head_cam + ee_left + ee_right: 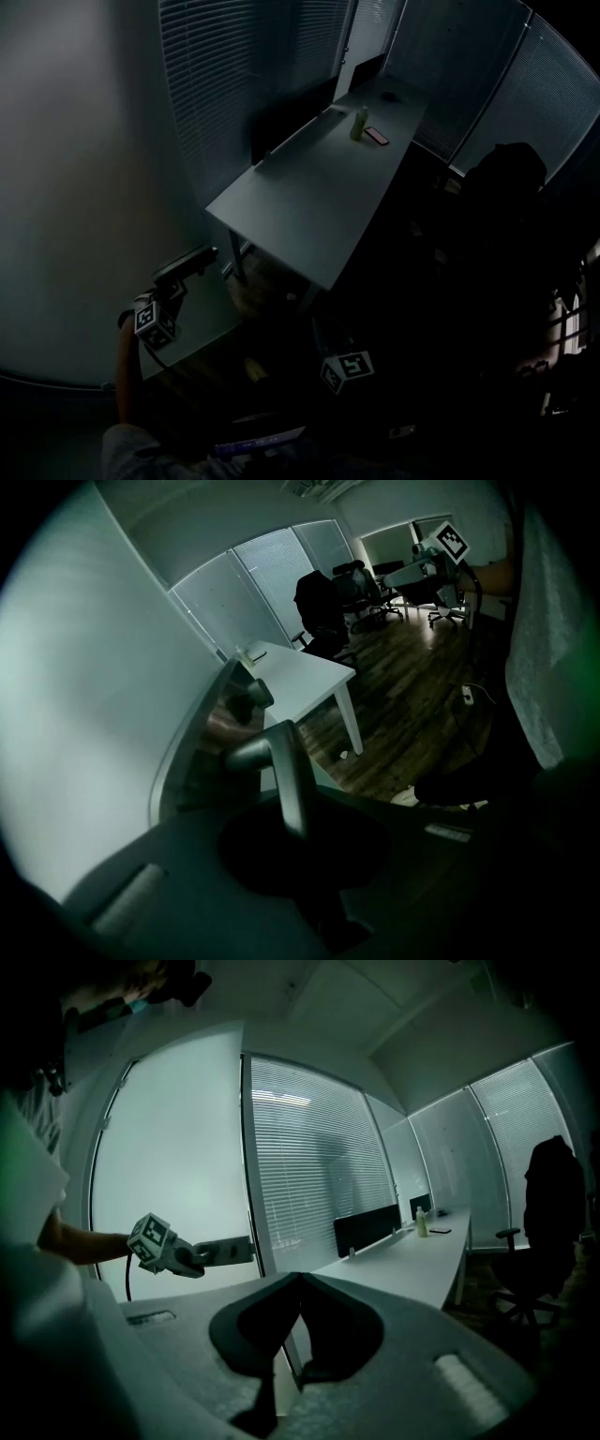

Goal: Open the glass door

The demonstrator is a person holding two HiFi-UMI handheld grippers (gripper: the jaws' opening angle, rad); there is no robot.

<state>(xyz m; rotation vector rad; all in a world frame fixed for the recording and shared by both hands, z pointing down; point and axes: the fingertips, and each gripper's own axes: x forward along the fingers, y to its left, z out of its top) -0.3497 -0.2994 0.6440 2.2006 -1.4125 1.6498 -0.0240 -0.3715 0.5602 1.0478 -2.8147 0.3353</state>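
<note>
Your left claw (pixel 298 829) is clamped on the door handle (pixel 279 761); press it down fully before you swing the glass door (pixel 169 1147) along its arc. Steer your right claw (pixel 300 1281), closed and empty, off the counter (pixel 319 187) beyond.

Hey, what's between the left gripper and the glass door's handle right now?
Nothing: the left gripper is shut on the handle, as the left gripper view shows.

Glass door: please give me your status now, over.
Left gripper shut on door handle. Right gripper shut, empty. Desk close beside glass door.
</note>
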